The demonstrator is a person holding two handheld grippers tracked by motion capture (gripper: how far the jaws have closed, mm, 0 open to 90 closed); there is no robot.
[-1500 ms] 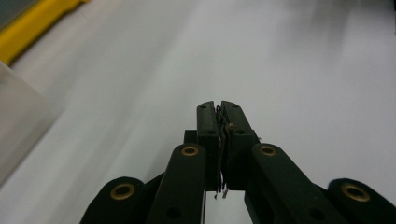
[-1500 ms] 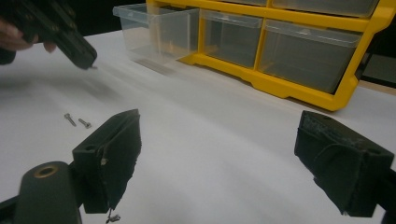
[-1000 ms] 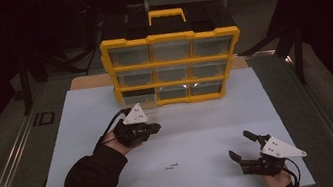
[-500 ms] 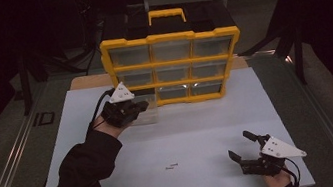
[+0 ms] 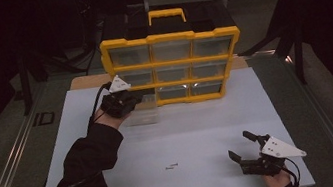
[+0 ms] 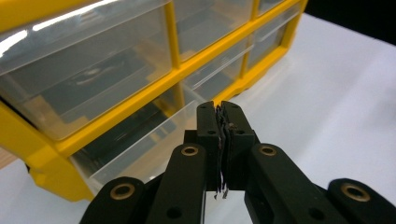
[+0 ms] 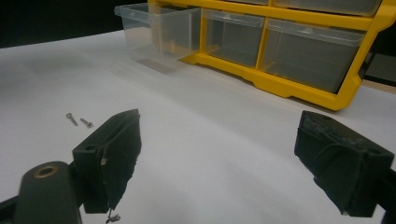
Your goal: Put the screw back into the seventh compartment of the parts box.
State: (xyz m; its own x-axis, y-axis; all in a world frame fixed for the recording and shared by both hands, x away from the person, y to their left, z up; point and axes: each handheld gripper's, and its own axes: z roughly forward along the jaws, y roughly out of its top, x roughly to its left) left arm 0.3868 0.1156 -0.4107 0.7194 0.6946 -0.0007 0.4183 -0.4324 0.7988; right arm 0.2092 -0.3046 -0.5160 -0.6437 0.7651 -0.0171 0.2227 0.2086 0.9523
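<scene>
A yellow organizer (image 5: 173, 65) with clear drawers stands at the back of the white table (image 5: 199, 118). Its bottom-left drawer (image 5: 143, 115) is pulled out onto the table; the same drawer (image 7: 159, 32) shows in the right gripper view. My left gripper (image 5: 134, 99) hovers over that drawer, and its jaws (image 6: 222, 112) are shut with nothing visible between them. Two small screws (image 5: 171, 165) lie loose mid-table, in front of the left pad in the right gripper view (image 7: 78, 121). My right gripper (image 5: 240, 146) rests near the front right edge, open wide (image 7: 229, 154).
The organizer (image 6: 116, 93) has a yellow carry handle (image 5: 165, 14) on top and its other drawers are pushed in. Dark floor and stands surround the table. A metal rail (image 5: 13, 163) runs along the left side.
My left gripper has moved from the middle of the table away from me, up to the pulled-out drawer at the organizer. The right gripper and the screws have stayed put.
</scene>
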